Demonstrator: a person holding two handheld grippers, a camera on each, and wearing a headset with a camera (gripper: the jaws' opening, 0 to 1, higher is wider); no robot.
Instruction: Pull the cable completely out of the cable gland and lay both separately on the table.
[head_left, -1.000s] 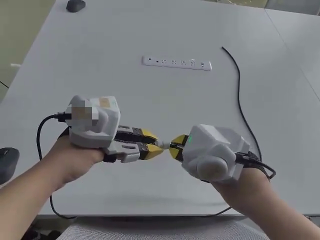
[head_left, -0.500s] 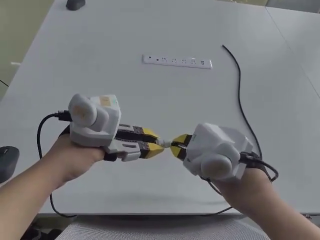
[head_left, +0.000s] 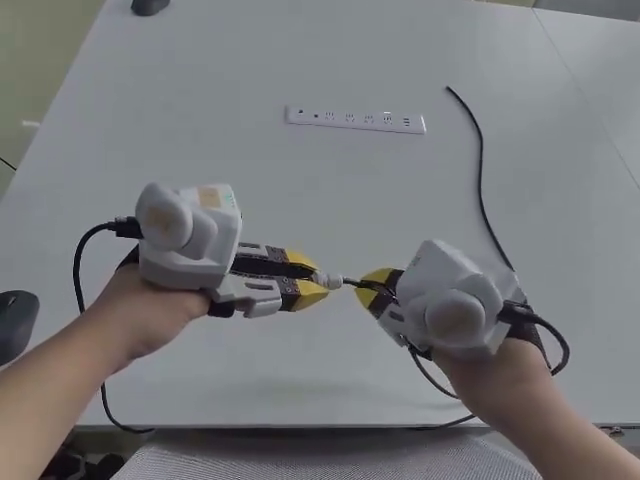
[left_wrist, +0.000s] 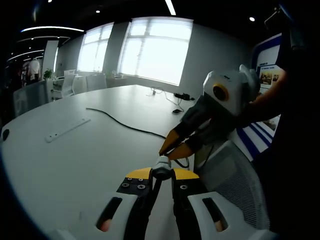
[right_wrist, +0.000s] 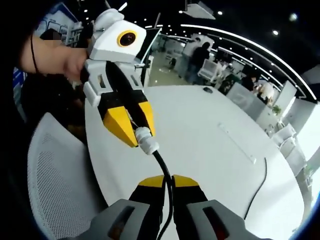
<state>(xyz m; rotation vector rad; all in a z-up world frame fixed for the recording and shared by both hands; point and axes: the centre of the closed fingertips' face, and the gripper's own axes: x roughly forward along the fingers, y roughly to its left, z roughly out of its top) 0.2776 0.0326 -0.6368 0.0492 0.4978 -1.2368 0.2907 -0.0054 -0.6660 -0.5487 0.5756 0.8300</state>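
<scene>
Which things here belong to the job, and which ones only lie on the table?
Job:
- gland, in left tongs
- cable, in right tongs

Lying about:
- power strip
- loose cord
- mouse

My head camera looks down on the cable gland (head_left: 333, 283) from above, a little way off. The camera on my left gripper (head_left: 314, 285) sits right behind the gland. The one on my right gripper (head_left: 373, 284) faces it from the other side. All three share it.
</scene>
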